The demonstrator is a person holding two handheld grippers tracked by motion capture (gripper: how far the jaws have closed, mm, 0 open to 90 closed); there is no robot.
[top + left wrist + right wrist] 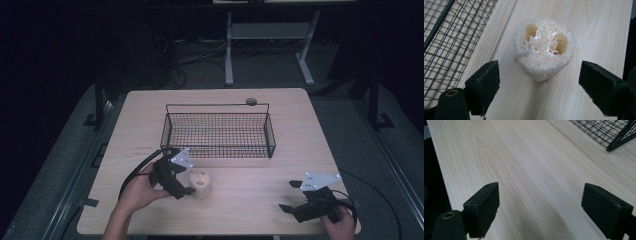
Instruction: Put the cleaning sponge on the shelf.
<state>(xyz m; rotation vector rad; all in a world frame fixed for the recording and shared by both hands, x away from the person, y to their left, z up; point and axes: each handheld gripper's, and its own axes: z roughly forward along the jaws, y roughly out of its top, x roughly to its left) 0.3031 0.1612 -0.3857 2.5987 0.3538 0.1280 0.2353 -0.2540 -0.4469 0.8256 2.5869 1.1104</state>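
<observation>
A pale loofah piece point(200, 183) stands upright on the light wooden desk point(250, 200), just in front of the black wire basket point(218, 131) near the desk's middle. The left tool point(186, 181) sits right beside it, its jaws spread wide; in the left gripper view the loofah point(544, 47) lies ahead between the two jaws, touching neither, with the basket mesh point(451, 37) off to the left. The right tool point(292, 196) rests low near the desk's front right corner, well apart from the loofah, jaws also wide apart over bare wood, a basket corner point(614, 135) showing at upper right.
</observation>
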